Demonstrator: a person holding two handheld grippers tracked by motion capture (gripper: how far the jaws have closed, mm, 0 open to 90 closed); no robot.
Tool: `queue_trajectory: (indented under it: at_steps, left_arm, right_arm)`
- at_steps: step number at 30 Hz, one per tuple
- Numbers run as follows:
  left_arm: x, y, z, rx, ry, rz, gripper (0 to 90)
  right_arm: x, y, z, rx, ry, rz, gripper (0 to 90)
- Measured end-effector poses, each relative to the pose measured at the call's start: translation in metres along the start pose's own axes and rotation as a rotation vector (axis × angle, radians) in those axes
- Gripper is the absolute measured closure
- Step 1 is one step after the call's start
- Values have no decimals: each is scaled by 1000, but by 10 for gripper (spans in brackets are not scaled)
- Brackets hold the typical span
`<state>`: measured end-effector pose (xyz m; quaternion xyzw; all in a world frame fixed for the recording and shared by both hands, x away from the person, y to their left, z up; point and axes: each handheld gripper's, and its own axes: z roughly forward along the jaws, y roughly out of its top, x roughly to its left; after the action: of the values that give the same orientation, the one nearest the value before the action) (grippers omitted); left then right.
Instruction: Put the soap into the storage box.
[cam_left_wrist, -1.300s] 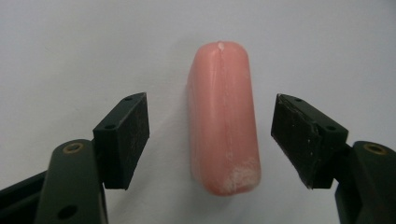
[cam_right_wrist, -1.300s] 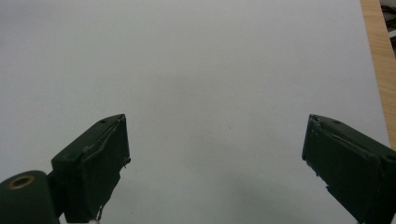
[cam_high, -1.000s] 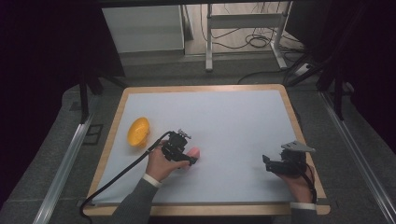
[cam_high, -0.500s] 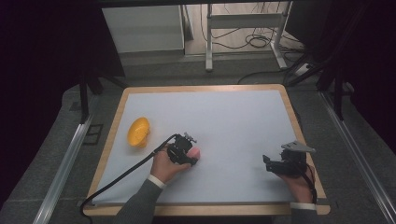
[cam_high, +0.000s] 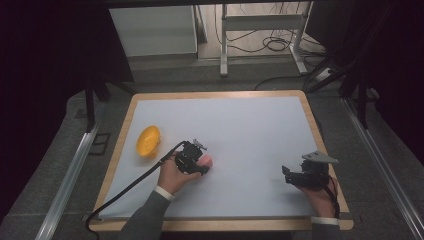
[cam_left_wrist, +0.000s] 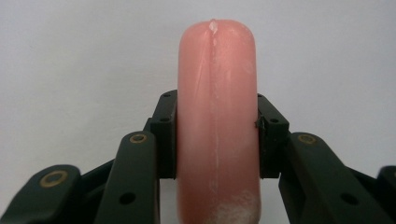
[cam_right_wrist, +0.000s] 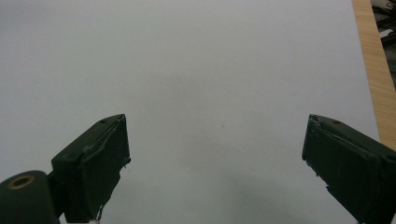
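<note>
Pink sausage (cam_left_wrist: 217, 126) was clamped between both pads of the left gripper (cam_high: 196, 161), left of centre on the white table mat (cam_high: 240, 130), just right of the orange bowl (cam_high: 148, 140). Jaws had just been closed onto it. Right gripper (cam_high: 292, 175) was held near the mat's right edge, jaws spread wide with nothing between them.
</note>
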<state>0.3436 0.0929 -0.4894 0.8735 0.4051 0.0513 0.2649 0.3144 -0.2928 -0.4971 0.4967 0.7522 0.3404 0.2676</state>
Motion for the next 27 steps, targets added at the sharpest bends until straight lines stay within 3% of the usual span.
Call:
queue_trajectory:
  at_steps: [11,17,27]
  left_arm:
    - [13,-9,-20,-41,-16,-28,602]
    - [20,-13,-30,-85,-5,-49,602]
    - [27,-17,-46,-116,6,-62,602]
  right_arm:
    - [-1,0,0,1,-5,3,72]
    - [-1,0,0,2,-7,0,72]
    - [-1,0,-1,2,-7,2,73]
